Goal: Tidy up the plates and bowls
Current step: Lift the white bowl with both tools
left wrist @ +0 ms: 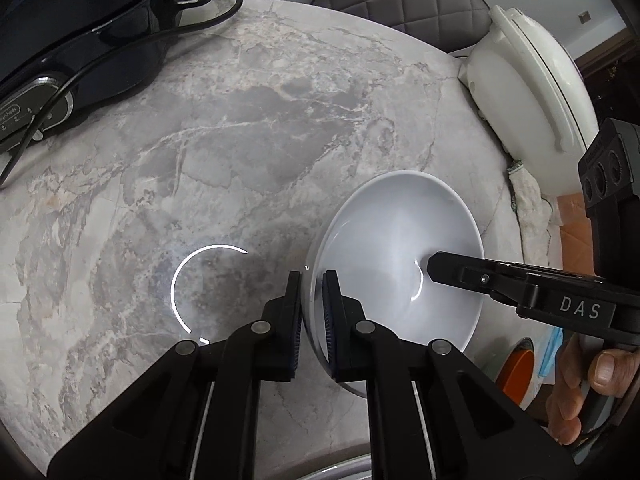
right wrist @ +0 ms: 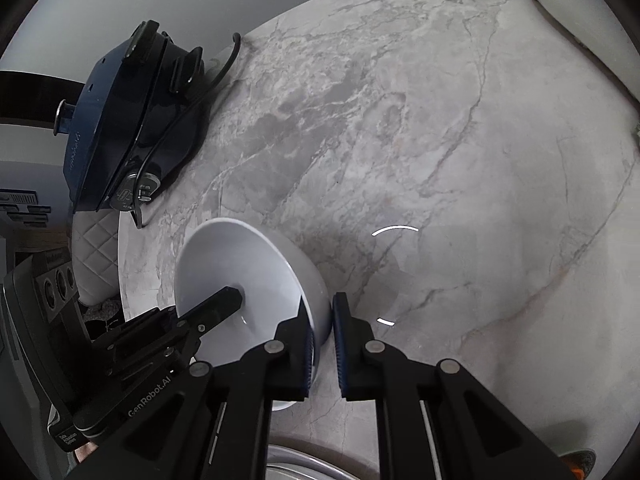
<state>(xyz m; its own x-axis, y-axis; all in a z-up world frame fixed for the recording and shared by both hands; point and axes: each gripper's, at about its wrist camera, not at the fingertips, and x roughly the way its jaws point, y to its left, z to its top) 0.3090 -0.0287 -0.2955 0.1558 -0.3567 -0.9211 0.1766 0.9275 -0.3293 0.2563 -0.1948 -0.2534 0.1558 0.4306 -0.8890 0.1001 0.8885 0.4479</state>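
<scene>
Both grippers, left gripper (left wrist: 312, 308) and right gripper (right wrist: 322, 320), are clamped on opposite rims of the white bowl (left wrist: 400, 248) above the desk (left wrist: 240, 140), so uneven pulling could probably slip it loose.

White bowl (left wrist: 396, 248); grey veined marble table (left wrist: 240, 120); dark blue appliance (left wrist: 80, 28)

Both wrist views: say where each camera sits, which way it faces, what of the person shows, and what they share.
Left wrist: on the left gripper, facing steeply down at the table; a hand shows lower right.
Right wrist: on the right gripper, facing steeply down; no clear part of the person shows.
Shared: the white bowl, pinched by both grippers on opposite rims, and the dark appliance.
</scene>
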